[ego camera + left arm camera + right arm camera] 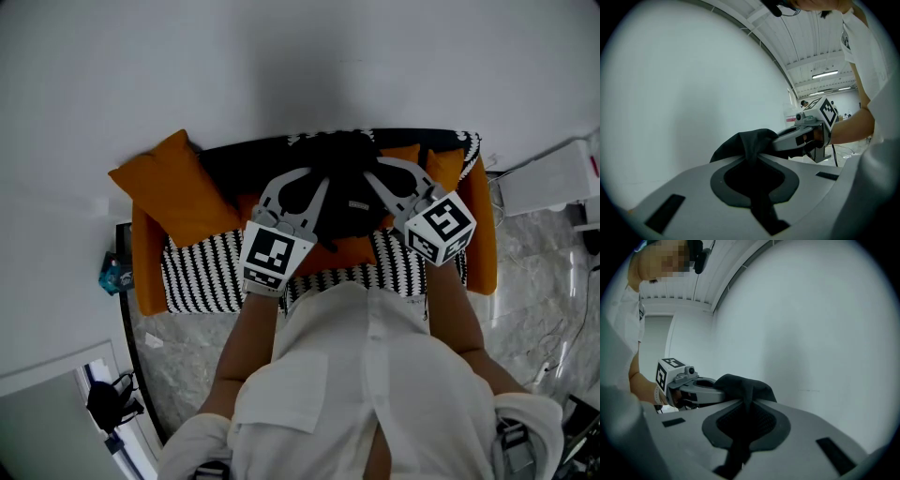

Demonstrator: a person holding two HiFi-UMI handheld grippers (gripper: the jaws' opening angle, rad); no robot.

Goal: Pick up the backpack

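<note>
In the head view a black backpack point(342, 192) hangs in front of the person, above an orange sofa point(480, 225). My left gripper point(317, 183) comes in from the left and my right gripper point(375, 176) from the right, and both meet at its top. Black fabric of the backpack point(750, 143) is pinched between the shut jaws of my left gripper point(752, 157) in the left gripper view. My right gripper point(746, 401) is likewise shut on a fold of the backpack point(743, 385). Each gripper view shows the other gripper point(813, 126) point(682, 385) close beside it. The backpack's lower part is hidden.
An orange cushion point(173, 183) lies on the sofa's left end, and a black-and-white striped blanket point(211, 272) covers the seat. A white wall stands right behind. A white box point(553, 178) sits on the marble floor at right, a small teal object point(114, 274) at left.
</note>
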